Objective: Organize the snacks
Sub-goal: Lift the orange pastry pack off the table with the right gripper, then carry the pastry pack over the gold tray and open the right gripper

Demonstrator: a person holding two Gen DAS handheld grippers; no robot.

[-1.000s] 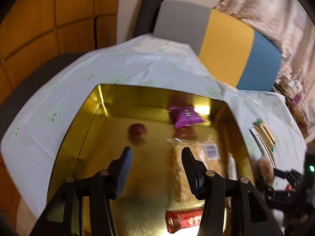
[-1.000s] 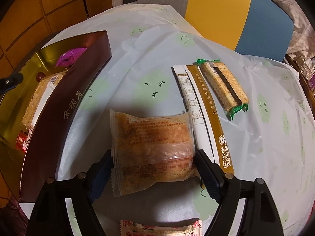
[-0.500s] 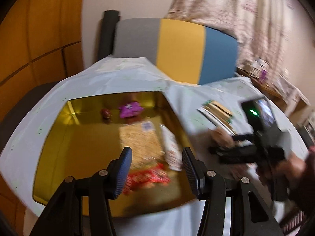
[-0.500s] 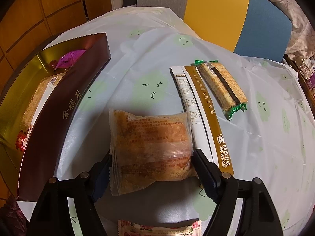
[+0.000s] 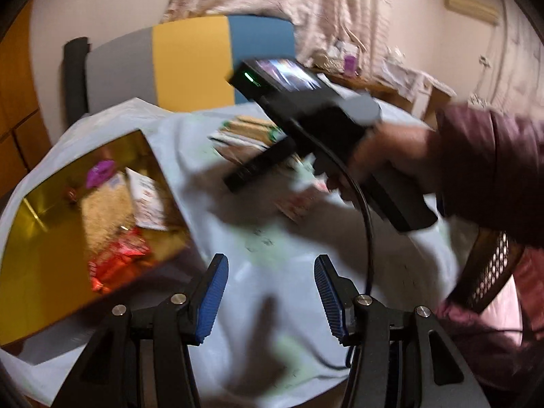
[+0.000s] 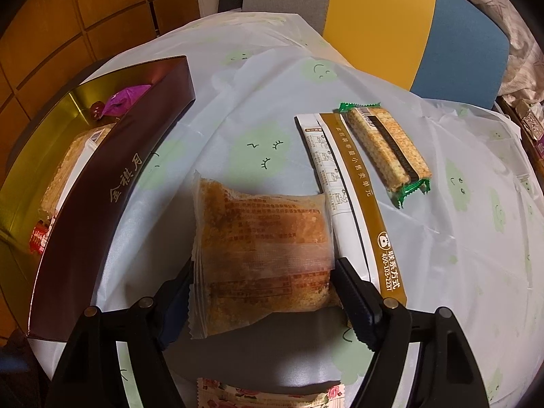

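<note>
While several snacks already lay in the gold box point(image 6: 112, 173), the right gripper point(image 6: 261, 292) clasped a cake packet point(image 6: 261, 238); the left gripper point(image 5: 268, 292) hung part-open (empty); three packets remained outside.

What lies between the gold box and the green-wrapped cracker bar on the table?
In the right wrist view, the long white-and-brown sachet lies between the gold box and cracker bar, beside bare tablecloth.
</note>
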